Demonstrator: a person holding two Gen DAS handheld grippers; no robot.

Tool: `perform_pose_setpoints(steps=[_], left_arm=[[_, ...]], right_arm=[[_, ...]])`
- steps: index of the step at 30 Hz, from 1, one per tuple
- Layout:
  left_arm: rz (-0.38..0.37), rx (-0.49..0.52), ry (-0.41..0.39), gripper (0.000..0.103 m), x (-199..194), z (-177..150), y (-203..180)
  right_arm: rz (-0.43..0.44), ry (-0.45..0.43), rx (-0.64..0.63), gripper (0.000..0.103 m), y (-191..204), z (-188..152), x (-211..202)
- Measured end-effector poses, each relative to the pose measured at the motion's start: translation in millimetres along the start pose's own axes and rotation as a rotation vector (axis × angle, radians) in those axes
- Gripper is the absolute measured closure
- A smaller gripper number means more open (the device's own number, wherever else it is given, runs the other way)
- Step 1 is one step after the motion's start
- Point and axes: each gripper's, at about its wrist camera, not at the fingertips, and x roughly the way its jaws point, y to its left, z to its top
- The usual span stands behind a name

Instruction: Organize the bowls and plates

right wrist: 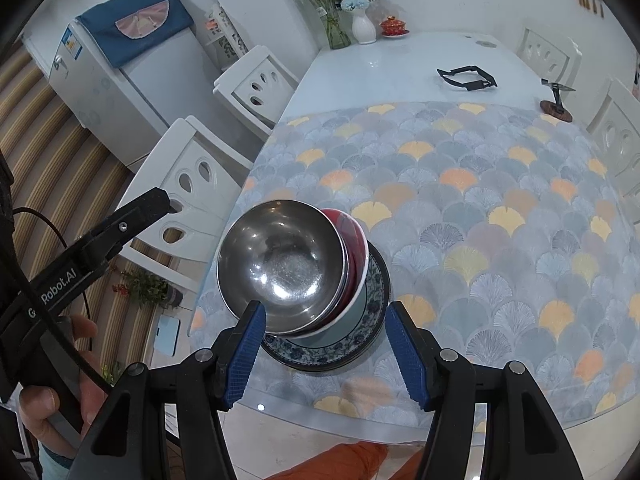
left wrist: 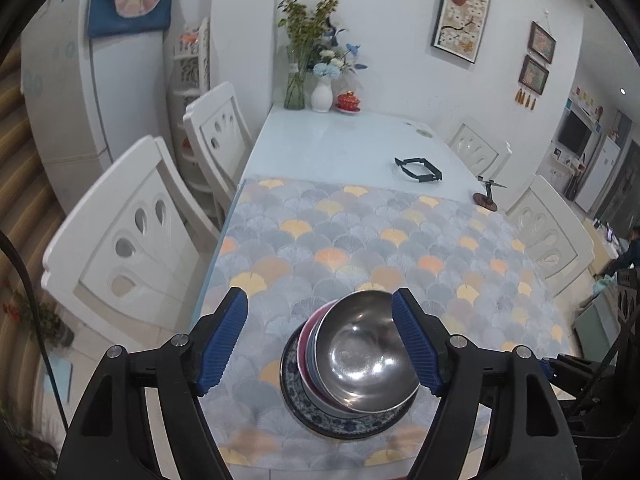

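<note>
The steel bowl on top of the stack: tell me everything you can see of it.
The steel bowl is round, shiny metal, empty, its inside scuffed and reflecting light. It sits open side up but tilted, nested askew in a red bowl, over a pale bowl and a blue-patterned plate on the patterned tablecloth. Both tongs stand open around the stack; whether any pad touches its rim I cannot tell.

A silver steel bowl (left wrist: 368, 354) sat in a red bowl (right wrist: 354, 248) on a blue-and-white patterned plate (right wrist: 376, 308); the tablecloth (left wrist: 360, 240) bore grey, yellow and orange fans.
</note>
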Motion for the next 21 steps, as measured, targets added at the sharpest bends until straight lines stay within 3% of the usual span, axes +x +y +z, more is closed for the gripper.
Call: perform_pose_setpoints(steps=[6,15,21], left_arm=[[0.031,-0.010,-0.014,0.030,-3,-6,5],[0.147,0.049,-0.025,0.018,-2,-14,6],[0.081,0.060,0.049,0.018,7,-14,10]], right_arm=[[0.008,0.027,0.022,0.038,-3,-2,6],[0.031,0.072,0.022,0.029,4,-8,15],[0.031,0.118,0.022,0.027,5,-11,25]])
